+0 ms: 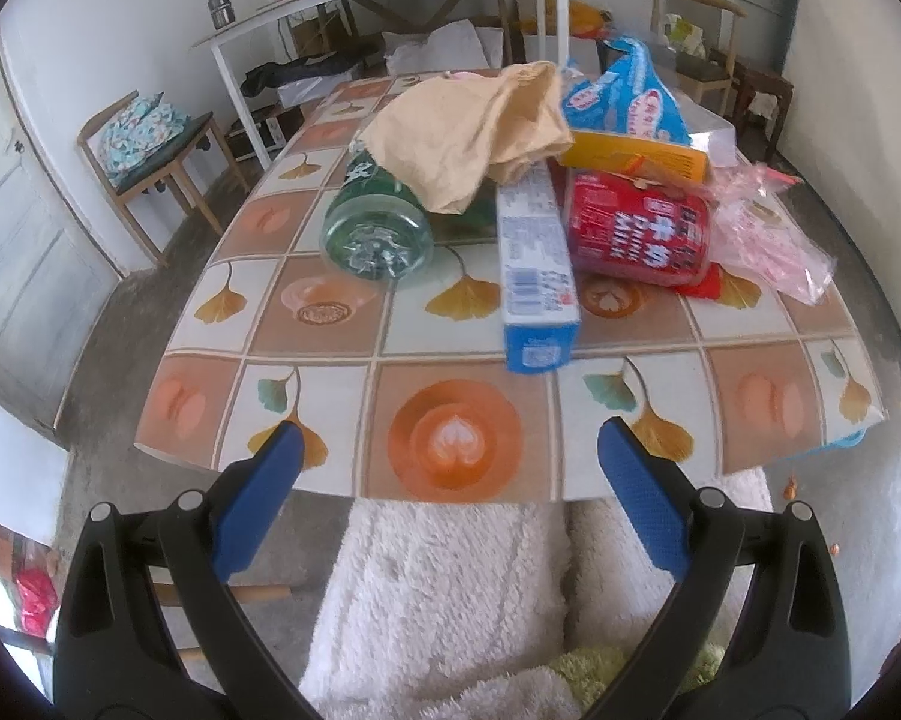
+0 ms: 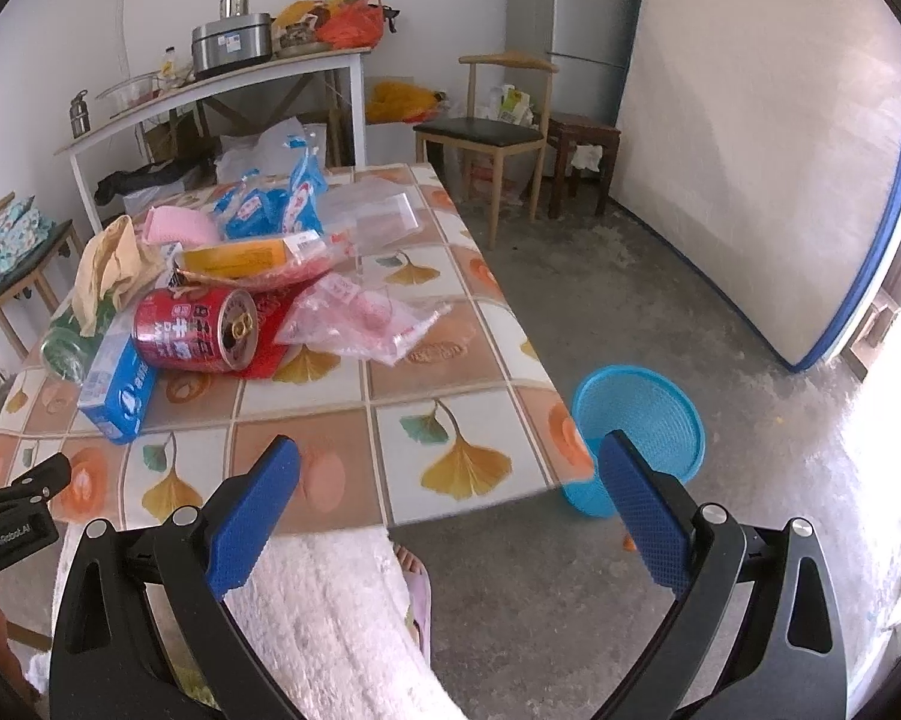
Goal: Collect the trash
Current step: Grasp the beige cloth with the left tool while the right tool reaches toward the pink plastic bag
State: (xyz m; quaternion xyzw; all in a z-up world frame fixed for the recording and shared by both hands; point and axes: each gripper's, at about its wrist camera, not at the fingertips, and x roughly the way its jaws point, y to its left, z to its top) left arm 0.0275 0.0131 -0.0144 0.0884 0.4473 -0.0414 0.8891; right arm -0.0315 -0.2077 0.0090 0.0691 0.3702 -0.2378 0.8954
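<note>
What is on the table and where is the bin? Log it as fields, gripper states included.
surface: tiled-pattern table
trash pile: green bottle lying down, red can on its side, blue carton, tan paper bag, pink plastic bag
bin: blue basket on the floor by the table corner
left gripper: open, holding nothing
right gripper: open, holding nothing

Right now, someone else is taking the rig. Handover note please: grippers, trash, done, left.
Left gripper: open, empty, hovering at the table's near edge.
Right gripper: open, empty, over the near right corner.
Trash all piled on the table: blue carton, red can, green bottle, brown paper bag, orange box, clear plastic bags, blue-white wrapper.
Blue basket: on the floor off the right corner; looks empty.
Done: nothing visibly collected.
Left: move every piece to the basket.
</note>
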